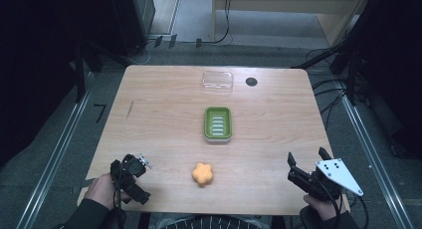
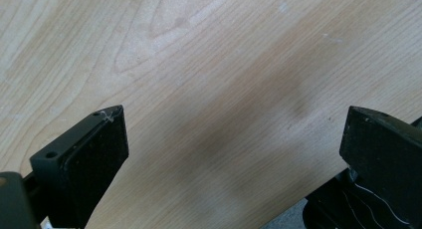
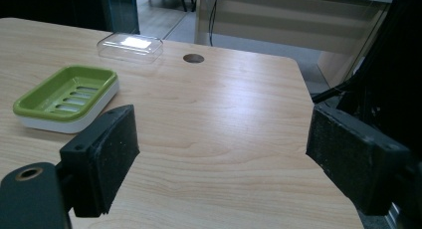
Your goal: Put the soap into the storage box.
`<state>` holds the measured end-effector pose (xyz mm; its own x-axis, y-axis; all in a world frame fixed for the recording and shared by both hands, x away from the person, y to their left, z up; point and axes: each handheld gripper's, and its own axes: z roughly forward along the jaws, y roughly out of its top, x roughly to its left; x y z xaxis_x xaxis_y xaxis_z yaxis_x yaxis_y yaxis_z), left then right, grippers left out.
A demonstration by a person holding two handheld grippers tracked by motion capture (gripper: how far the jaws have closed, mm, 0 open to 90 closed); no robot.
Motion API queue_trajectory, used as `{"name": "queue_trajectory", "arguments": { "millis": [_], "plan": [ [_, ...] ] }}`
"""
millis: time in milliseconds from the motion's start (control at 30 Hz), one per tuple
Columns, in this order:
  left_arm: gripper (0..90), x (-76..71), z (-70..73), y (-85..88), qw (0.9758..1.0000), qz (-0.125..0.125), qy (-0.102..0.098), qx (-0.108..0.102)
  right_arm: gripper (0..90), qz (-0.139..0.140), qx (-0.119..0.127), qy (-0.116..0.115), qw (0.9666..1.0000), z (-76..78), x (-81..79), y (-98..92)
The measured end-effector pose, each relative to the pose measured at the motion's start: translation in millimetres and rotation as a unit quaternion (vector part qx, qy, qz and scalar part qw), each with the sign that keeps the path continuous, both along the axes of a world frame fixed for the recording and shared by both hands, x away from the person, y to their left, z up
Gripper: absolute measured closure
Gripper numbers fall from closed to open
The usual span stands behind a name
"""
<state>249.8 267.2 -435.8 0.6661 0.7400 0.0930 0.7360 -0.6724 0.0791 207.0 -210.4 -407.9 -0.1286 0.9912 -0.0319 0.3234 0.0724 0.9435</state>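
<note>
An orange flower-shaped soap (image 1: 202, 174) lies near the front edge of the wooden table (image 1: 164, 119). Behind it, mid-table, sits a green soap dish (image 1: 218, 123) (image 3: 65, 96), and a clear plastic lid (image 1: 217, 81) (image 3: 130, 46) rests near the far edge. My left gripper (image 1: 130, 175) (image 2: 234, 134) hovers low at the front left corner, jaws wide open over bare wood. At the front right corner my right gripper (image 1: 307, 159) (image 3: 221, 144) is open too, facing the far edge with the dish off to its left. Nothing sits between either pair of jaws.
A round dark cable hole (image 1: 251, 81) (image 3: 193, 58) lies right of the lid. Metal rails (image 1: 54, 154) run along the floor on both sides, and cables (image 1: 328, 97) trail on the floor at the back right. A light wooden cabinet (image 1: 298, 2) stands behind the table.
</note>
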Motion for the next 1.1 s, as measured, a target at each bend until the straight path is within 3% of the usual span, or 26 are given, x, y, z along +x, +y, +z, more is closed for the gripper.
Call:
{"name": "queue_trajectory", "arguments": {
  "millis": [267, 367, 667, 1100],
  "plan": [
    [0.0, -1.5, 1.0, 1.2, 1.0000, -0.002, -0.009, -0.003, 13.7, 0.004, -0.002, 0.000, 1.0000, 0.9, -0.2, 2.8],
    [0.0, -1.8, 3.0, -0.7, 0.9998, -0.006, -0.014, -0.013, 13.7, 0.004, -0.002, -0.001, 1.0000, 0.9, -0.7, 2.5],
    [0.0, 0.6, 4.0, -13.8, 0.9992, -0.024, -0.010, -0.030, 13.7, 0.003, -0.002, 0.000, 1.0000, 0.2, 0.0, 1.5],
    [0.0, 9.1, 7.1, -34.4, 0.9979, -0.053, -0.015, -0.033, 13.7, 0.003, -0.002, 0.000, 1.0000, 0.3, -0.2, 1.6]
  ]
}}
